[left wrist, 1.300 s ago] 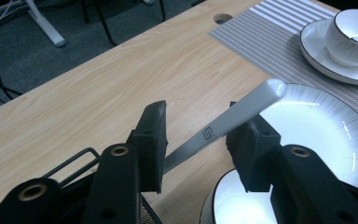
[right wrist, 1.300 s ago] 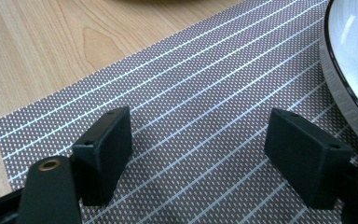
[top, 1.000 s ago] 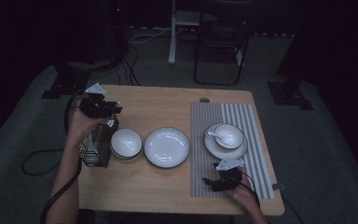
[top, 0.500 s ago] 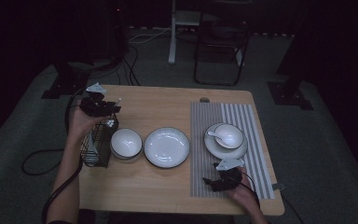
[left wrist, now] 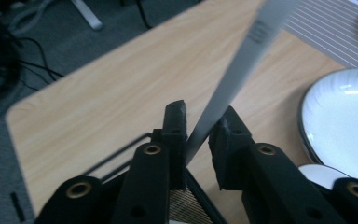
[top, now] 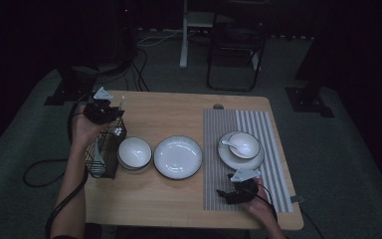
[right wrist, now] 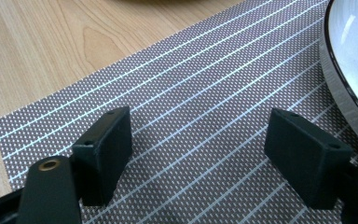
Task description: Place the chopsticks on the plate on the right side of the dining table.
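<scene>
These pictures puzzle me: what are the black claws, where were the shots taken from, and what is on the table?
A person sits at a wooden table with hand-held tongs in each hand. One camera looks down from above; the other two ride on the tongs. The left tongs have just been closing around a flat metal utensil handle that stands in a black wire rack; whether they pinch it yet is unclear. The right tongs rest open over a striped placemat. Also there: a bowl, a plate, and a second bowl with a spoon on a saucer.

Left tool (left wrist: 198,128) jaws just closing around the metal handle (left wrist: 242,70).
</scene>
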`<control>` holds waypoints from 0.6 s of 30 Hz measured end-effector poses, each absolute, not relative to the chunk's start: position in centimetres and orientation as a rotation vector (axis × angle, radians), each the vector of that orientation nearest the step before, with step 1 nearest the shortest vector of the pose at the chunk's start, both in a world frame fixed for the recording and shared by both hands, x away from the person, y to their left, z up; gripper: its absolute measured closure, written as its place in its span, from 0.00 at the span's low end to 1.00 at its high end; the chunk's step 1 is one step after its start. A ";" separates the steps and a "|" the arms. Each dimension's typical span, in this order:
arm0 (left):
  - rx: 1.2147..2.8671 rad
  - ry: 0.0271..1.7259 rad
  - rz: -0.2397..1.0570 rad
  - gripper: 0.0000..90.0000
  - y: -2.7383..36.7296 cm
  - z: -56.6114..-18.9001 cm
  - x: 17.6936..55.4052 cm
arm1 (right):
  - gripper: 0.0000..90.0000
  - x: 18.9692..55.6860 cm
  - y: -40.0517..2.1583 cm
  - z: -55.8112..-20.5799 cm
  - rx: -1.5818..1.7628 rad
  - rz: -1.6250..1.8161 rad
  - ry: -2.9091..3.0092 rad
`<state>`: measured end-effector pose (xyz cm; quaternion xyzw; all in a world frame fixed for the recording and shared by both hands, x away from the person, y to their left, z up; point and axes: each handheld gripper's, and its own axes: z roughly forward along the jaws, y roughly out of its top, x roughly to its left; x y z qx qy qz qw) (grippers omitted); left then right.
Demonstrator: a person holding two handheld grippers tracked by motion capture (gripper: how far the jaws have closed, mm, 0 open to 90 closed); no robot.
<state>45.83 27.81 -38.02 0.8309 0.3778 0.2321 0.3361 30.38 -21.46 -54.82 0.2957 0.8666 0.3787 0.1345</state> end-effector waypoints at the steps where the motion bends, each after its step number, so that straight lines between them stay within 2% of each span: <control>1: 2.162 0.988 0.627 0.89 27.9 -37.9 45.8 | 0.25 30.4 -21.5 -54.8 0.857 1.098 2.512; 4: 2.140 0.987 0.665 0.93 28.1 -37.5 45.5 | 0.25 30.4 -21.5 -54.8 0.857 1.098 2.511; 10: 2.098 0.982 0.704 0.94 28.3 -37.2 45.1 | 0.25 30.4 -21.5 -54.8 0.857 1.098 2.512; 18: 1.940 0.915 0.751 0.94 28.8 -35.3 43.2 | 0.25 30.4 -21.5 -54.8 0.857 1.098 2.512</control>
